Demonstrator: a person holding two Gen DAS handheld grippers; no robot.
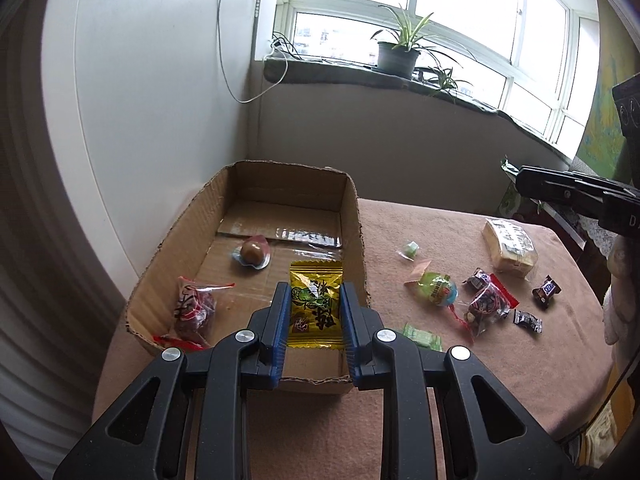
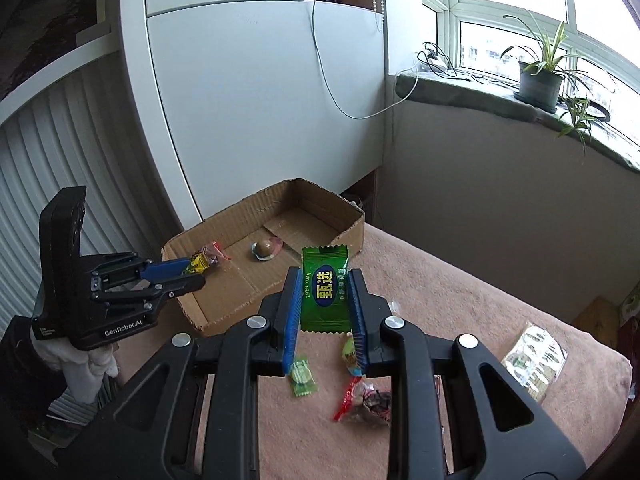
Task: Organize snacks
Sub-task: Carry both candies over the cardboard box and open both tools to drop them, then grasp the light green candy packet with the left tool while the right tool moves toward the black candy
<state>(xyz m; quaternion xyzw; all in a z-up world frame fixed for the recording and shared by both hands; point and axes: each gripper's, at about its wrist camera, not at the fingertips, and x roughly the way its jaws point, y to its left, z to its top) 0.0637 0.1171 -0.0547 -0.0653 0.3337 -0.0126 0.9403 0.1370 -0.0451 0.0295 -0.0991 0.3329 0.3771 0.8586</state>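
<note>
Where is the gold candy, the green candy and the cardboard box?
gold candy [image 1: 316,304], left wrist view, middle of wrapper.
green candy [image 2: 325,290], right wrist view, blue oval label.
cardboard box [image 1: 352,216], left wrist view, right wall.

Right gripper [image 2: 325,312] jaws clamp green packet [image 2: 325,290]; cardboard box [image 2: 224,300] beyond.
</note>
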